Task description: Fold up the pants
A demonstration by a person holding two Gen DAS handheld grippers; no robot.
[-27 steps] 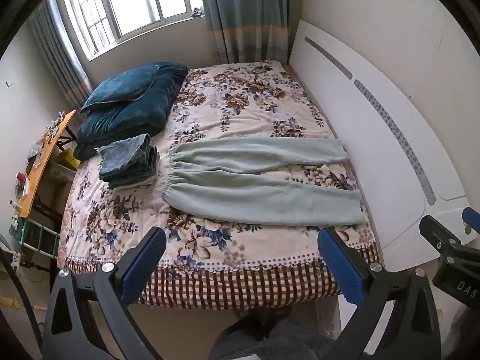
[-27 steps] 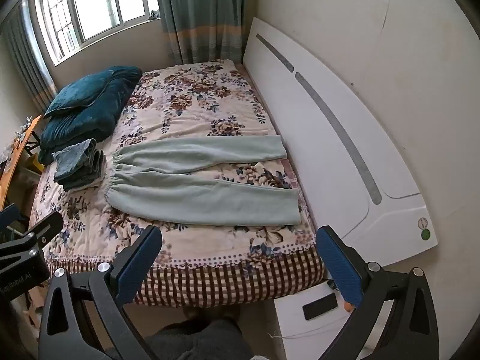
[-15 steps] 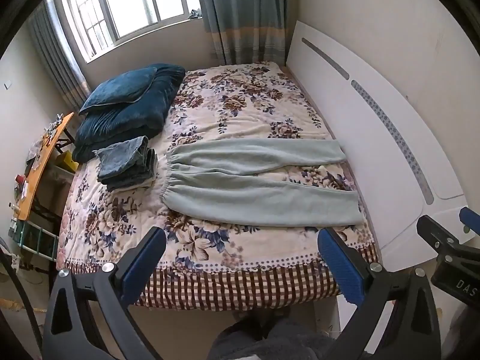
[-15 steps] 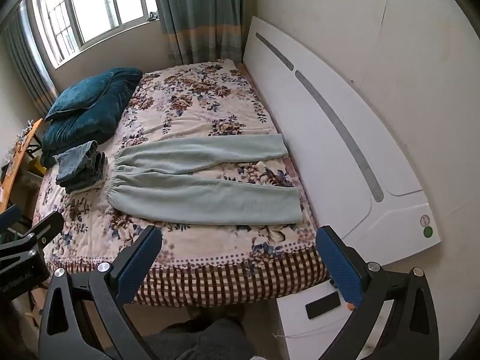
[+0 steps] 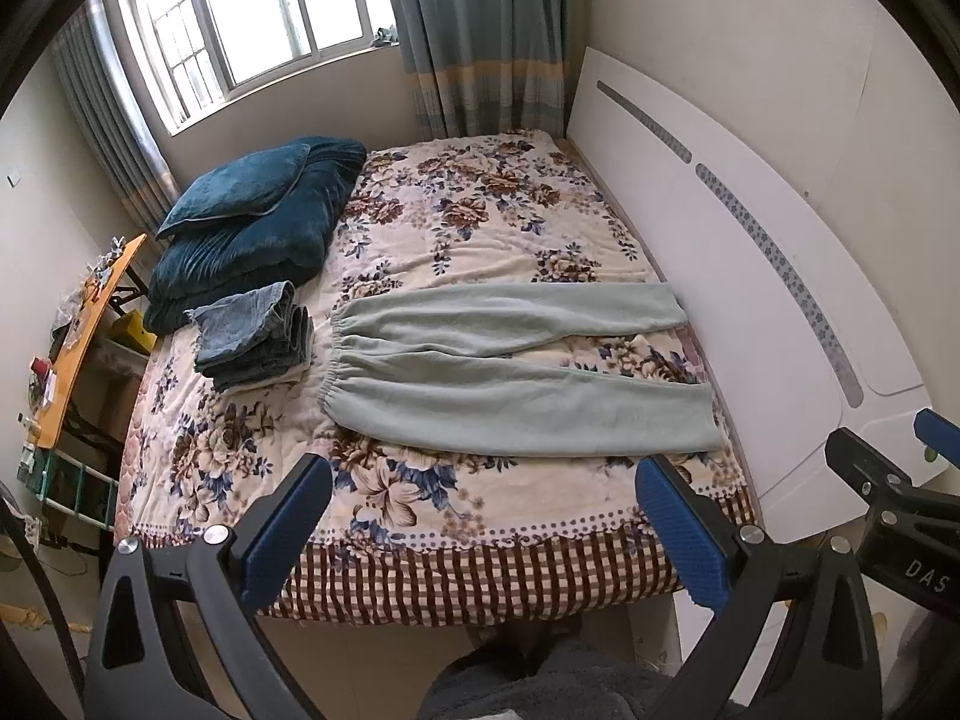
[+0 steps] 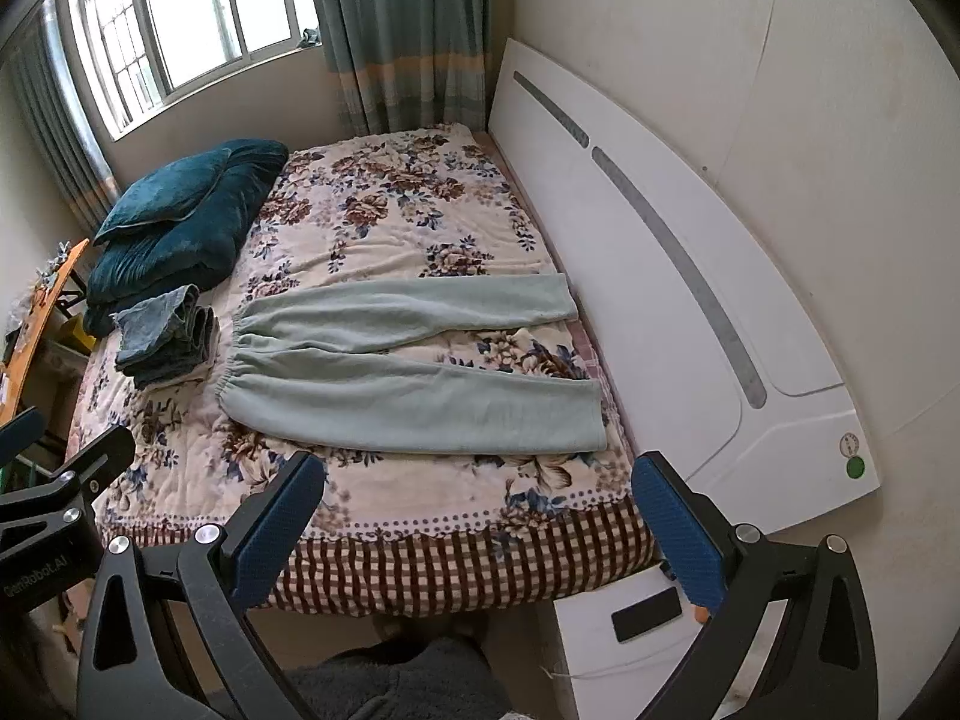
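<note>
Pants beyond open hand-held gripper

**Lettering you can read on the two grippers**

In your left wrist view, the right gripper pokes in at the lower right edge, and its black body carries pale letters "DAS"; the word runs off the picture, so you cannot read the rest.

In your right wrist view, the left gripper comes in at the lower left edge, and its black body bears "GenRobot.AI" in small pale print.

On the white headboard, near its closer corner, you see a round pale sticker with marks too small to read, and below it a plain green dot.
</note>
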